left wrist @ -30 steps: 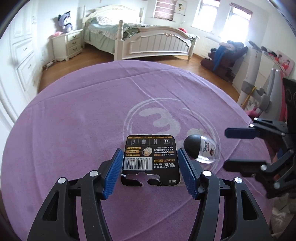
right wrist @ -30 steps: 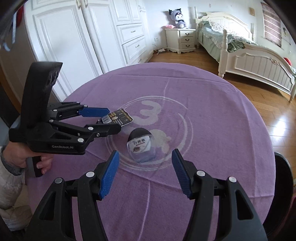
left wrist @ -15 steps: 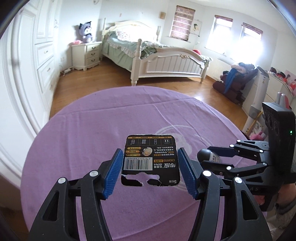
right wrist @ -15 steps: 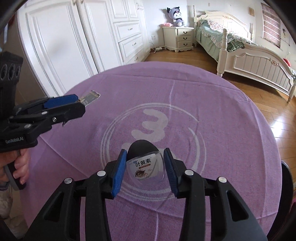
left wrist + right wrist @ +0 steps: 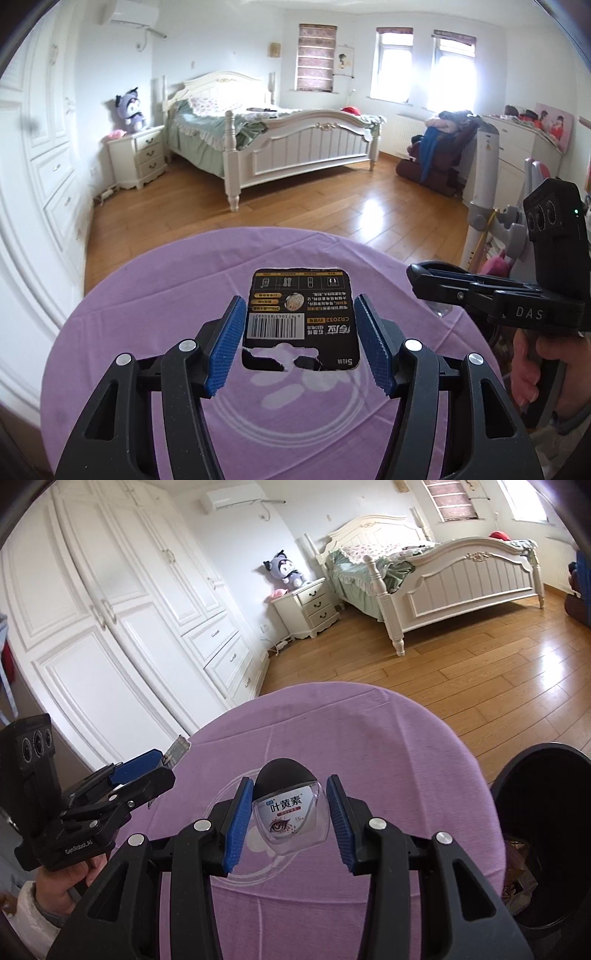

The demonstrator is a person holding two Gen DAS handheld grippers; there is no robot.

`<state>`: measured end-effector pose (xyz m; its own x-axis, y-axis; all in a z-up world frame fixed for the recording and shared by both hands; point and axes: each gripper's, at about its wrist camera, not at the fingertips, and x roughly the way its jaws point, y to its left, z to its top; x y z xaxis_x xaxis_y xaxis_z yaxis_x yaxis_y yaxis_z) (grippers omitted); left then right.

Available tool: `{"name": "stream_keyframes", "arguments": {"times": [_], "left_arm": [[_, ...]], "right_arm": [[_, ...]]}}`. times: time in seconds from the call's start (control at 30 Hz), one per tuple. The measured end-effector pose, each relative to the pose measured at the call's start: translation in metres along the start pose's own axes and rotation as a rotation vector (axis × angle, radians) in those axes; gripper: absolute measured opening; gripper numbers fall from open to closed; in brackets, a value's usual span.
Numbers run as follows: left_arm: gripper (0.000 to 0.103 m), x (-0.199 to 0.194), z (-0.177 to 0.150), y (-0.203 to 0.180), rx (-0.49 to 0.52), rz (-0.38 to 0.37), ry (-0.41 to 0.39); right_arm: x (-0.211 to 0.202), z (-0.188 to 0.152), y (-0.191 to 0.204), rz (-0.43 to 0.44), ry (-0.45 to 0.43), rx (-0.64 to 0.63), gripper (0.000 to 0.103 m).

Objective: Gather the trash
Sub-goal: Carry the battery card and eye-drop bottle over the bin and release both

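Observation:
My left gripper is shut on a black battery blister card, torn at its near edge, and holds it above the purple tablecloth. My right gripper is shut on a small clear eye-drop bottle with a black cap and holds it lifted over the cloth. The right gripper also shows in the left wrist view at the right, shut. The left gripper also shows in the right wrist view at the left, with the card edge sticking out.
A black trash bin with some wrappers inside stands by the table's right edge. Beyond the round table are wooden floor, a white bed, a nightstand and white wardrobes.
Both grippers have risen from the table. The left lifted the card; the right closed on the eye-drop bottle and raised it.

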<state>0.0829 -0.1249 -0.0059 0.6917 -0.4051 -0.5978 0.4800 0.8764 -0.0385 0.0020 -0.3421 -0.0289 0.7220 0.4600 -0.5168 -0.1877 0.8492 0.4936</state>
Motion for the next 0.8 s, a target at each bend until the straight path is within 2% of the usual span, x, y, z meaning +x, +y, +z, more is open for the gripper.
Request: {"name": "stream_keyframes", "arguments": {"times": [0.37, 0.6, 0.8], "left_arm": [[0.061, 0.059, 0.017, -0.11, 0.098, -0.157, 0.025], [0.061, 0.106, 0.019, -0.164, 0.087, -0.271, 0.063], [0.061, 0.135, 0.024, -0.206, 0.116, -0.33, 0.088]], "right_arm": [[-0.047, 0.0, -0.091, -0.106, -0.107, 0.159, 0.04], [-0.061, -0.006, -0.136, -0.209, -0.127, 0.214, 0.04], [-0.073, -0.018, -0.171, -0.272, -0.133, 0.254, 0.04]]}}
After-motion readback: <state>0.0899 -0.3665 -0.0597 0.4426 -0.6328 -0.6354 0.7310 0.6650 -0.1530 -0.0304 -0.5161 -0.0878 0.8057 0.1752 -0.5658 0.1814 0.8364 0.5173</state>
